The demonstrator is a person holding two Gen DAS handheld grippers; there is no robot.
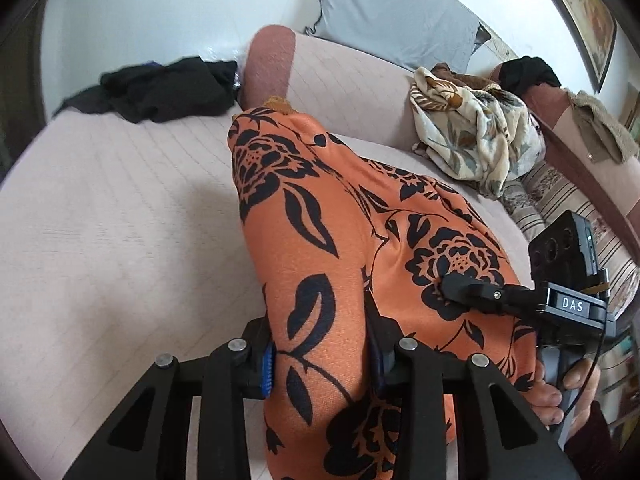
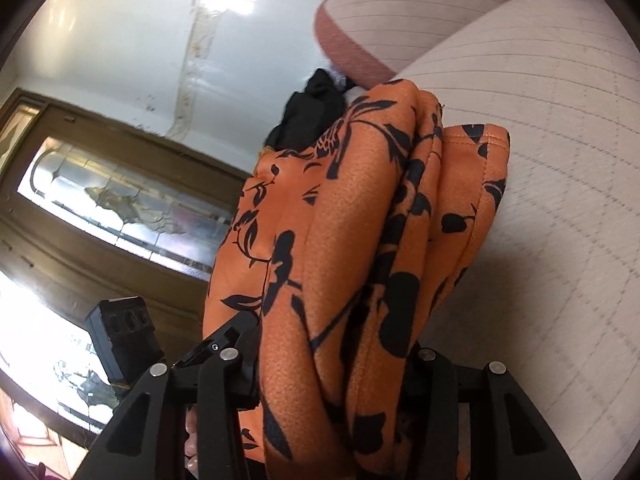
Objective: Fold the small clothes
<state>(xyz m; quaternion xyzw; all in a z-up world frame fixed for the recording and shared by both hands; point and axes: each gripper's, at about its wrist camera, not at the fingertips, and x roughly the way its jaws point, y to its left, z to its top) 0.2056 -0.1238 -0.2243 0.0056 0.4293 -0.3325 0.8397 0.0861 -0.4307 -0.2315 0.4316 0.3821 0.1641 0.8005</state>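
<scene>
The orange cloth [image 1: 344, 240] is held up over the sofa [image 1: 120, 208], bunched between both grippers. The left gripper [image 1: 324, 368] is clamped partway closed on one part, and the right gripper [image 2: 336, 376] on another. A black garment [image 1: 160, 90] is seen lying on the seat behind.

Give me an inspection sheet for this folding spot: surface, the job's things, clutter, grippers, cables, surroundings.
Surface: pale quilted sofa seat, mostly bare on the left.
Job's things: orange floral garment, bunched in folds, lifted at the near end.
Clutter: black clothes at the back; cream floral fabric and a grey pillow on the right.
Grippers: left gripper and right gripper both shut on the garment.
Cables: thin black cable on the right gripper's handle.
Surroundings: white wall, wood-framed glass door.
</scene>
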